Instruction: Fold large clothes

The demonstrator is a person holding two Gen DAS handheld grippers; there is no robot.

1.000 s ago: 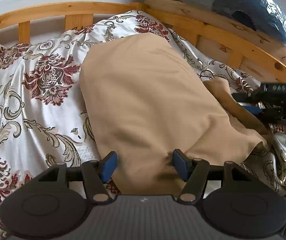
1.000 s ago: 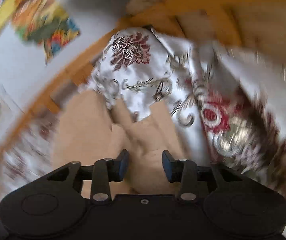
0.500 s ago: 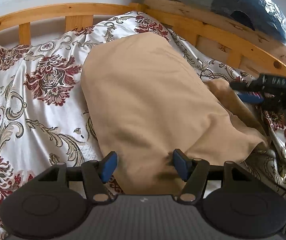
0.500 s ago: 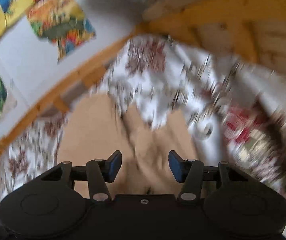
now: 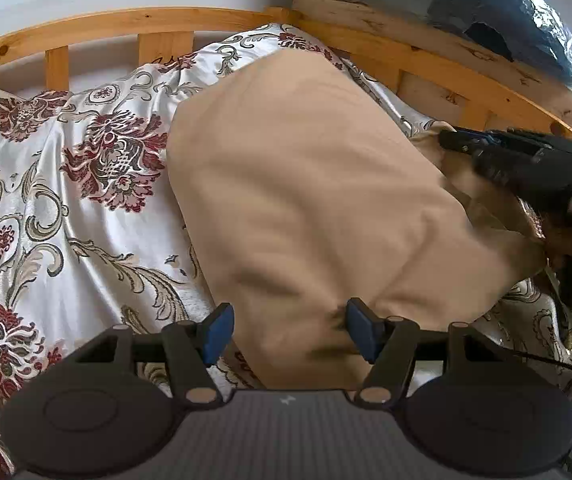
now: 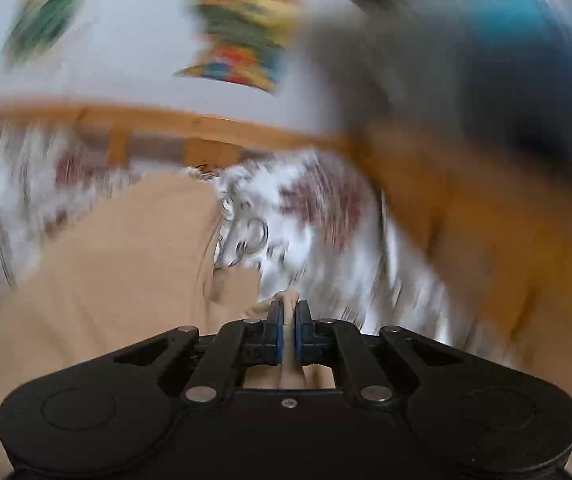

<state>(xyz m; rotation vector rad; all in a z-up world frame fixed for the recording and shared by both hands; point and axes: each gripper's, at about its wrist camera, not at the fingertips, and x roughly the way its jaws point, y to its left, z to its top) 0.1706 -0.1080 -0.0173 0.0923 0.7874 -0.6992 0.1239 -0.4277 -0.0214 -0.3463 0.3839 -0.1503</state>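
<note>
A large tan garment (image 5: pixel 306 200) lies folded lengthwise on the flowered bedspread (image 5: pixel 66 200). My left gripper (image 5: pixel 288 330) is open, its blue pads straddling the garment's near end. My right gripper (image 6: pixel 288 320) is shut on a tan fold of the garment (image 6: pixel 106 280); the right wrist view is heavily blurred. In the left wrist view the right gripper (image 5: pixel 458 142) shows at the right, over the garment's side flap.
A wooden bed rail (image 5: pixel 166 24) runs behind the bedding and along the right side (image 5: pixel 426 52). A blue plastic-wrapped bundle (image 5: pixel 506 8) sits on the right rail. Colourful posters (image 6: pixel 238 32) hang on the white wall.
My right gripper has shut on a fold of the garment and swung sharply, blurring its view. My left gripper has stayed open at the garment's near end.
</note>
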